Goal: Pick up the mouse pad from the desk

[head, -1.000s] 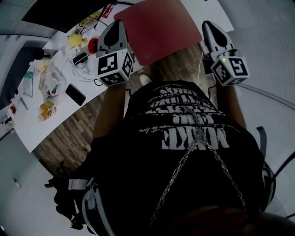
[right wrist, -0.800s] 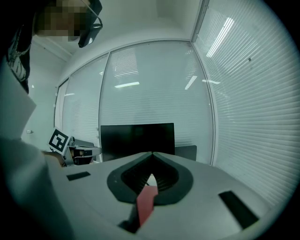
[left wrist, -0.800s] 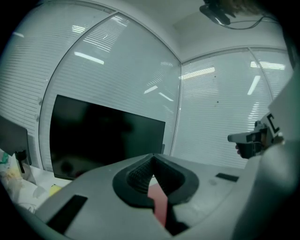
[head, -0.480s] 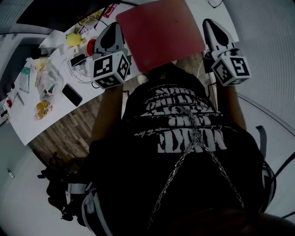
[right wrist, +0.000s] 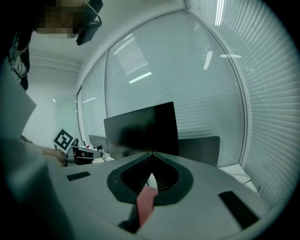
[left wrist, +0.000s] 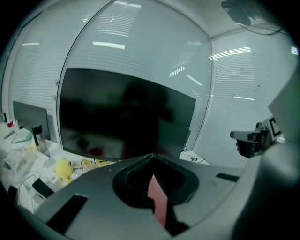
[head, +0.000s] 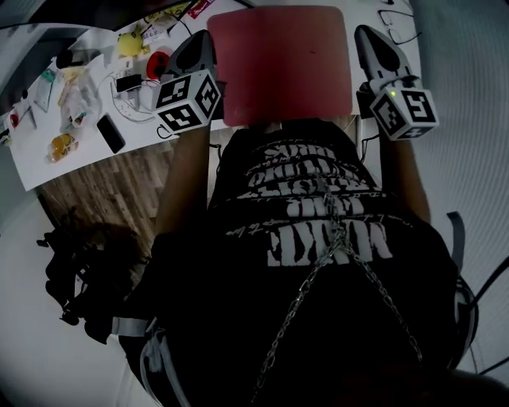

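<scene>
The red mouse pad hangs flat between my two grippers, in front of the person's chest and above the white desk's edge. My left gripper is shut on the pad's left edge. My right gripper is shut on its right edge. In the left gripper view a thin red strip of the mouse pad runs edge-on out of the closed left gripper. The right gripper view shows the same: the mouse pad pinched in the closed right gripper.
The desk's left part is cluttered: a black phone, cables, a yellow toy, orange snack bags. A dark monitor stands at the desk's back. Glasses lie at the far right. Wooden floor lies below the desk.
Both grippers have carried the pad along together, and it now faces the head camera squarely. The desk clutter has swung toward the upper left of the head view.
</scene>
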